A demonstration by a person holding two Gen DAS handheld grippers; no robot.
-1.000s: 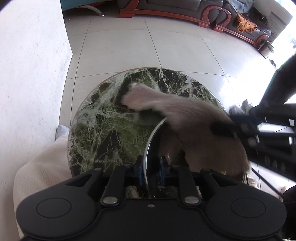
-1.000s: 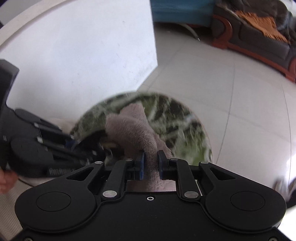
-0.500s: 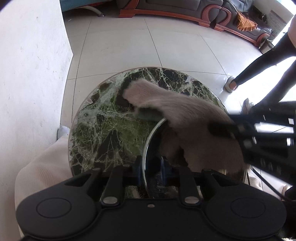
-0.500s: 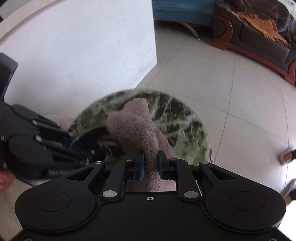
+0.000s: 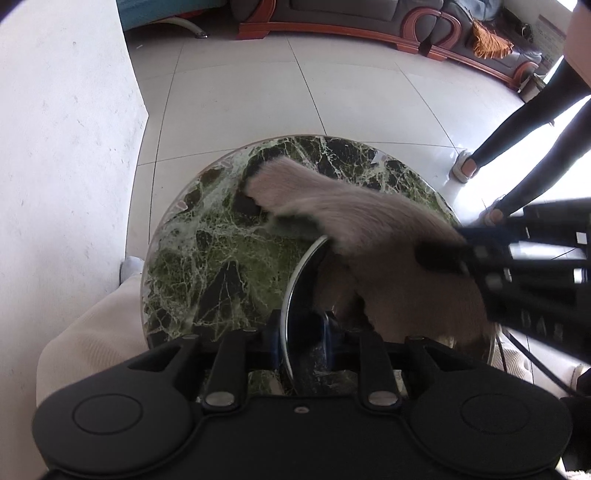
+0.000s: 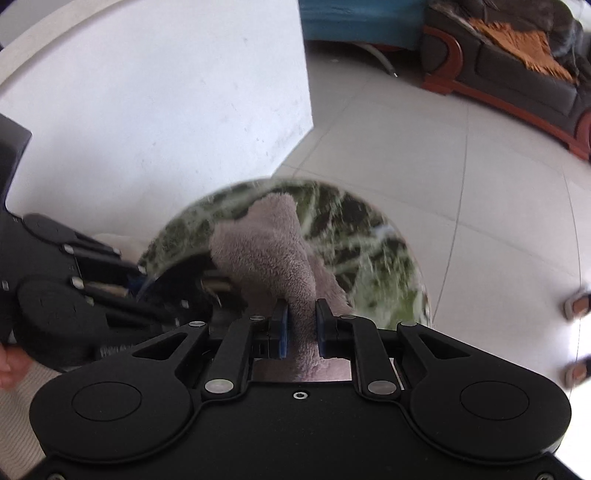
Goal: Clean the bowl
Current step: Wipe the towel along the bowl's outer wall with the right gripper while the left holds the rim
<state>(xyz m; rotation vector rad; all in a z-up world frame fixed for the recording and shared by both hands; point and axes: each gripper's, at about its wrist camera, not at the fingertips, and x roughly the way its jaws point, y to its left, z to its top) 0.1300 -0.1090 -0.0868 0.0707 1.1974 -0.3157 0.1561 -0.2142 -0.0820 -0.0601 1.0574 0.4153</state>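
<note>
A shiny steel bowl (image 5: 295, 280) stands on the round green marble table (image 5: 207, 258), near its front edge. My left gripper (image 5: 301, 332) straddles the bowl's near rim, one finger outside and one inside; its jaws are opening slightly with the rim still between them. My right gripper (image 6: 301, 325) is shut on a fluffy grey-brown cloth (image 6: 266, 251). The cloth (image 5: 369, 229) drapes into the bowl and over its far rim onto the table. In the right wrist view the bowl (image 6: 184, 269) shows dark at the left, half hidden by the cloth and the left gripper.
A white wall (image 5: 55, 147) rises close on the left. The holder's knee in cream trousers (image 5: 92, 332) sits under the table's near left edge. Another person's legs (image 5: 517, 129) stand on the tiled floor at the right. A dark sofa (image 5: 369, 22) lines the far side.
The cloth's free end has slid a little across the table as the right gripper shifted. A person's legs have come into view at the right. The bowl has stayed put.
</note>
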